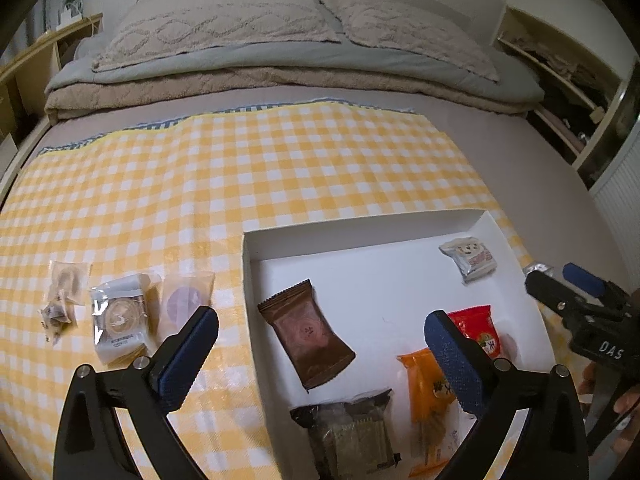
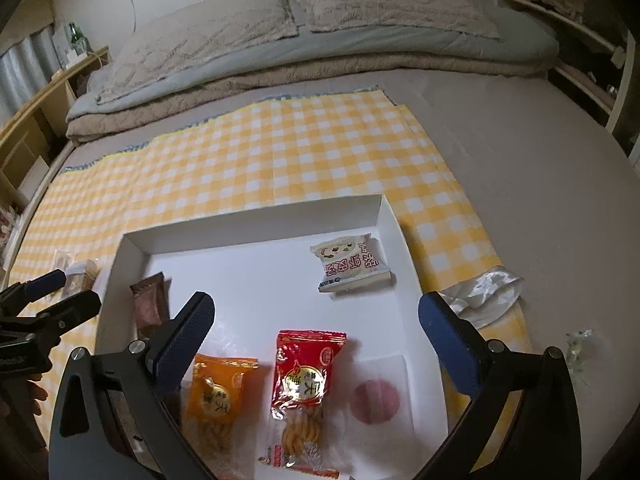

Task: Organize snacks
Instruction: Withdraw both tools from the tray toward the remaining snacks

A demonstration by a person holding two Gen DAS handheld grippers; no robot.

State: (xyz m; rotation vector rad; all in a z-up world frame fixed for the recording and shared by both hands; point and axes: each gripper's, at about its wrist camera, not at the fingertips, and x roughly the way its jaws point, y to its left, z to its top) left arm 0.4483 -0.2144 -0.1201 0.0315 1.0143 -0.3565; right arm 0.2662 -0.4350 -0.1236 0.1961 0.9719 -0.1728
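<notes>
A white shallow box (image 1: 360,236) (image 2: 256,228) lies on the yellow checked cloth. In it are a brown packet (image 1: 306,332), a dark packet (image 1: 348,432), an orange packet (image 2: 218,396), a red packet (image 2: 306,376), a pale packet with a pink disc (image 2: 376,400) and a white-silver packet (image 2: 350,264). Left of the box lie a clear cookie packet (image 1: 120,320), a purple-disc packet (image 1: 182,300) and a small clear packet (image 1: 64,292). My left gripper (image 1: 320,352) is open above the box's left part. My right gripper (image 2: 316,340) is open above the box's near part.
A crumpled white wrapper (image 2: 484,288) lies right of the box on the cloth edge, and a small clear wrapper (image 2: 578,348) lies on the bare sheet. Folded blankets and pillows (image 1: 280,60) fill the far end of the bed. Shelves stand on both sides.
</notes>
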